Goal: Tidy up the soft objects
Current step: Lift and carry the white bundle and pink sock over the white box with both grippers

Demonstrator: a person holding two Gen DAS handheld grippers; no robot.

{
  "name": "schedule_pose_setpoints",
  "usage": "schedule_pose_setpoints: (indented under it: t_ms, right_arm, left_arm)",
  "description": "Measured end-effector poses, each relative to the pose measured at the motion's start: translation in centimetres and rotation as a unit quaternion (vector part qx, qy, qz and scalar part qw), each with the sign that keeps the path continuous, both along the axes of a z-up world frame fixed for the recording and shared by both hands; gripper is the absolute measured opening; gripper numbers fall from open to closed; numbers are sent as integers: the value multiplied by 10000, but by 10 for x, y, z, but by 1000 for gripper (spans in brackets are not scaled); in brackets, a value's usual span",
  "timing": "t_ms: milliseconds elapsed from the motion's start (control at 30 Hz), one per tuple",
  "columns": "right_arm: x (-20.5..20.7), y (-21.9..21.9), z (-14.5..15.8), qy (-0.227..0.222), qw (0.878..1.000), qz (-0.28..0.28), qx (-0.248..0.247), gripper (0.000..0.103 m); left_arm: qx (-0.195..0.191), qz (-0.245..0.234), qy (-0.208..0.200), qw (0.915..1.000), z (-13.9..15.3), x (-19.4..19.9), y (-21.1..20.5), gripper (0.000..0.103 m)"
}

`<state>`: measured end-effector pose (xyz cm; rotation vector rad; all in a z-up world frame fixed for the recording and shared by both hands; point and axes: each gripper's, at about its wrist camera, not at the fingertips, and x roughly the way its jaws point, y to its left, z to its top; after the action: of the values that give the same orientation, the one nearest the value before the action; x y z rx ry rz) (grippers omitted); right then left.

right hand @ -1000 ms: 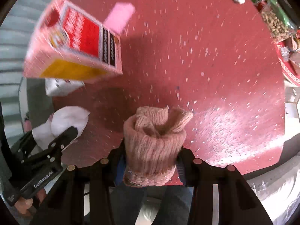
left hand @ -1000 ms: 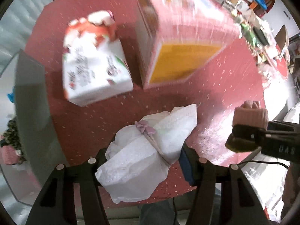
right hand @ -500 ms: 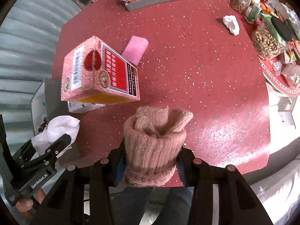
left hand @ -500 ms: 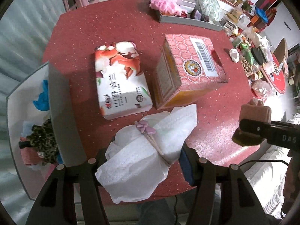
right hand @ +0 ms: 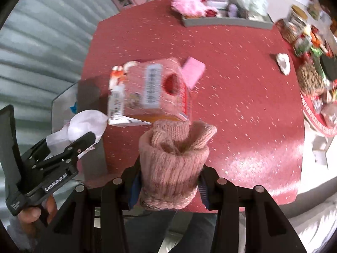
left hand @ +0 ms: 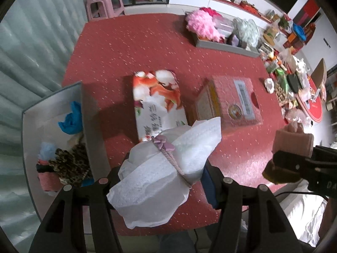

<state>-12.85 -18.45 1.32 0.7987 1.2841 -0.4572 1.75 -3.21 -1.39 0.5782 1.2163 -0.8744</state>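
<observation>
My left gripper (left hand: 165,176) is shut on a white cloth bundle (left hand: 166,175) tied with a lilac cord, held above the near edge of the red table (left hand: 134,48). My right gripper (right hand: 168,175) is shut on a rolled pink knit sock (right hand: 171,166), also above the near edge. The sock also shows in the left wrist view (left hand: 291,141), and the bundle in the right wrist view (right hand: 84,126). A grey bin (left hand: 92,122) at the table's left holds several soft items, among them a blue cloth (left hand: 71,119) and a leopard-print piece (left hand: 71,164).
A tissue pack (left hand: 157,101) and a pink carton (left hand: 231,103) lie mid-table. A pink sponge (right hand: 192,71) lies behind the carton. A grey tray (left hand: 225,44) with fluffy items stands at the far side. Snacks and clutter crowd the right edge (right hand: 311,78).
Both grippers have risen and pulled back from the table with their loads still held. The carton and tissue pack look farther away, and the bin at the left has come into view.
</observation>
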Motion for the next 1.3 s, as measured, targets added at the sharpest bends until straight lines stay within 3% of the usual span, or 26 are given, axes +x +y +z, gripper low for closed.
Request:
schedule_pose_setpoints:
  t_ms: [533, 933, 1300]
  right_arm:
    - [71, 13, 23, -182, 9986, 463, -168, 47]
    - [111, -7, 39, -309, 9982, 403, -327, 47]
    - [137, -25, 47, -473, 9973, 309, -472, 47]
  left_arm:
    - [-223, 499, -263, 9982, 21, 60, 4, 63]
    - [-518, 623, -517, 9954, 44, 95, -23, 63]
    - [-552, 845, -662, 9927, 51, 122, -42, 63]
